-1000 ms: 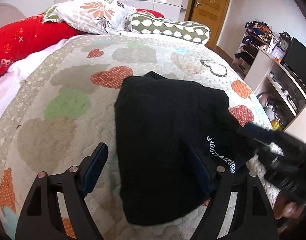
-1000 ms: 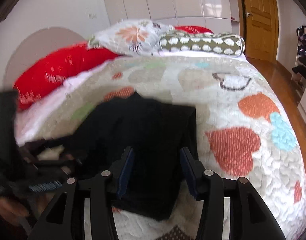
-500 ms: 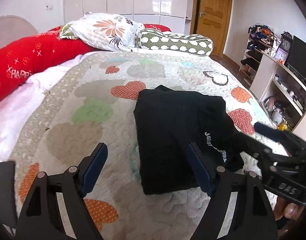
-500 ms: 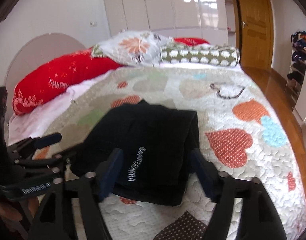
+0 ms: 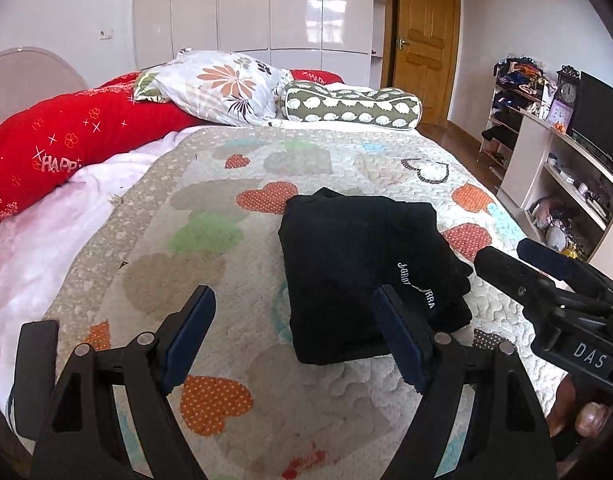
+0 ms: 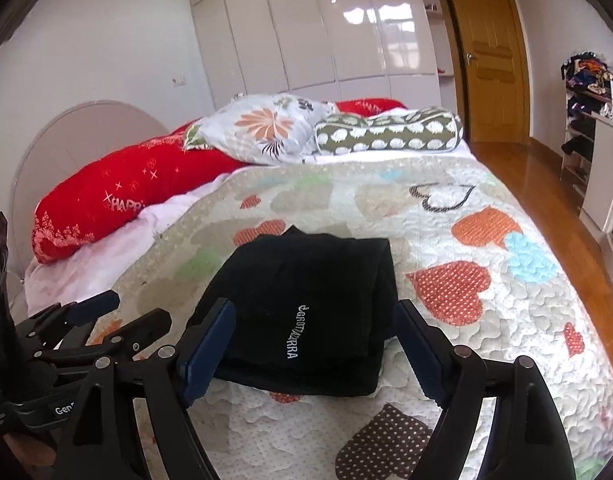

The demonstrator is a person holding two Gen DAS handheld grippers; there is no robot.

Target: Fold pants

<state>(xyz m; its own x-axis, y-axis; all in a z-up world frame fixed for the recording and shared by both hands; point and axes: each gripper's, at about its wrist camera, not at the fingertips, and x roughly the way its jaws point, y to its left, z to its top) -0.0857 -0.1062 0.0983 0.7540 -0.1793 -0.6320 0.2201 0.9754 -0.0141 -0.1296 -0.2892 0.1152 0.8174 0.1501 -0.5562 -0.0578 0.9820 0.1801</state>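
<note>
The black pants lie folded into a compact rectangle on the heart-patterned quilt, white lettering on top. My left gripper hovers open above the quilt at the bundle's near left corner, nothing between its blue pads. In the right wrist view the pants sit just beyond my right gripper, whose jaws stand wide and clear of the cloth. Each gripper shows in the other's view: the right gripper at the right edge, the left gripper at lower left.
A red bolster, a floral pillow and a green patterned bolster line the bed's head. White wardrobes and a wooden door stand behind. A shelf unit with a TV is to the right, across wood floor.
Both grippers have drawn back and risen from the pants, so more of the bed shows. The right jaws have widened from half closed over the pants' near edge to wide.
</note>
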